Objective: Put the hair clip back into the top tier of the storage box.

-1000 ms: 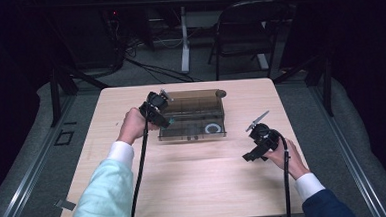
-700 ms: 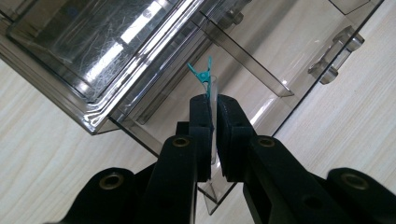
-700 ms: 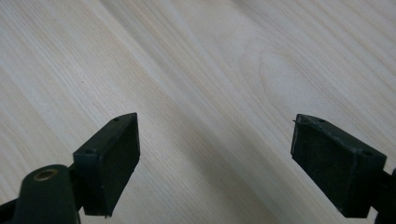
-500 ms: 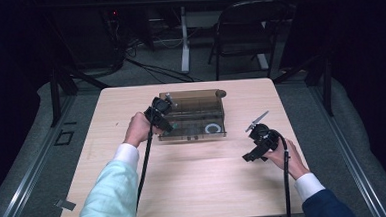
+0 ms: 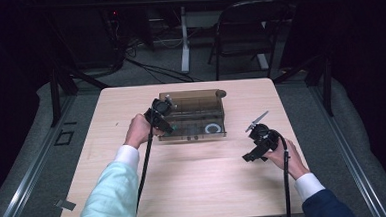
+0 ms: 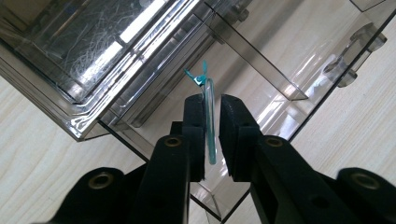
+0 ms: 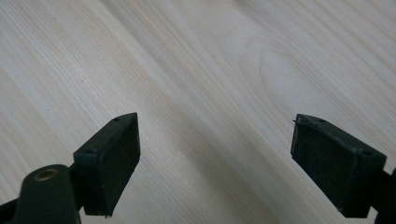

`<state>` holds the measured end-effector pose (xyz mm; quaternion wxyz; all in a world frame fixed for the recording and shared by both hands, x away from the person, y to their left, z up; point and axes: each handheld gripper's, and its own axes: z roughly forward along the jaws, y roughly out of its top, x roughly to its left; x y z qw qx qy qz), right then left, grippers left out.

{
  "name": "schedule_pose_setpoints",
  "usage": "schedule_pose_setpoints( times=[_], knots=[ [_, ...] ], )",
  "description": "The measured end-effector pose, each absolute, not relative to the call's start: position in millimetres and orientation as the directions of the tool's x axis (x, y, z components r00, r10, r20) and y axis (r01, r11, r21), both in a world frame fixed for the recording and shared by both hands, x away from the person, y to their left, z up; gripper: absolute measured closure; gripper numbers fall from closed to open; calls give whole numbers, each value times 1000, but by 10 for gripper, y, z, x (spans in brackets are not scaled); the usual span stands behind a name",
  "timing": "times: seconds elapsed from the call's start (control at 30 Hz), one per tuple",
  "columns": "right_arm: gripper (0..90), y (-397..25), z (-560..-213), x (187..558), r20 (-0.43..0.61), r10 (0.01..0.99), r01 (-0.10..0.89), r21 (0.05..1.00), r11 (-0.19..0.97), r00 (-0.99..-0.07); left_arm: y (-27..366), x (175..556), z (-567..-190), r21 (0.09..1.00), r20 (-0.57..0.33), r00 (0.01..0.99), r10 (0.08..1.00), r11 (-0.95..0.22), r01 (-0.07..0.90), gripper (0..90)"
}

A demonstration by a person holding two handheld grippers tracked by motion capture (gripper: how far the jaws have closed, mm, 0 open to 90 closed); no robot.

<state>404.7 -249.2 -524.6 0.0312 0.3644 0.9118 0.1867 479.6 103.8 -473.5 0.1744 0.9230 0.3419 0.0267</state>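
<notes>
One thin teal ring, clear and glassy with a small knotted tab at its far end, stands edge-on between the left gripper, whose black jaws are closed narrowly on it. Its long axis runs away from the gripper toward the smoky transparent plastic organizer box, over the box's near left corner. Upright clear dividers split the box into compartments; one divider stands just beyond the ring's tip, and the box's hinged lid lies open at the far side. A white ring lies flat in the box's right front compartment. Right of the box and well apart, the right gripper hangs over the bare pale wood-grain surface, its jaws spread wide and holding nothing.
</notes>
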Motion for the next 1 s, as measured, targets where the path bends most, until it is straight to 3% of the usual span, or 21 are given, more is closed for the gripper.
schedule_pose_setpoints(
  times=[0.3,0.53,0.73,1.0],
  knots=[
    [156,-2497,-5253,4039,69,687,657,374,654,-723,1066,4701,-4592,390,-44,772,634,-700,598,660],
    [156,-2499,-5253,4045,78,684,659,368,656,-725,1131,4588,-4502,444,-28,748,663,-663,603,374],
    [155,-2507,-5251,4042,83,686,660,377,650,-723,1201,4441,-4483,469,-37,733,679,-636,613,184],
    [156,-2510,-5256,4034,85,696,668,383,638,-713,1367,4238,-4552,473,-24,710,704,-617,629,149]
  ],
)
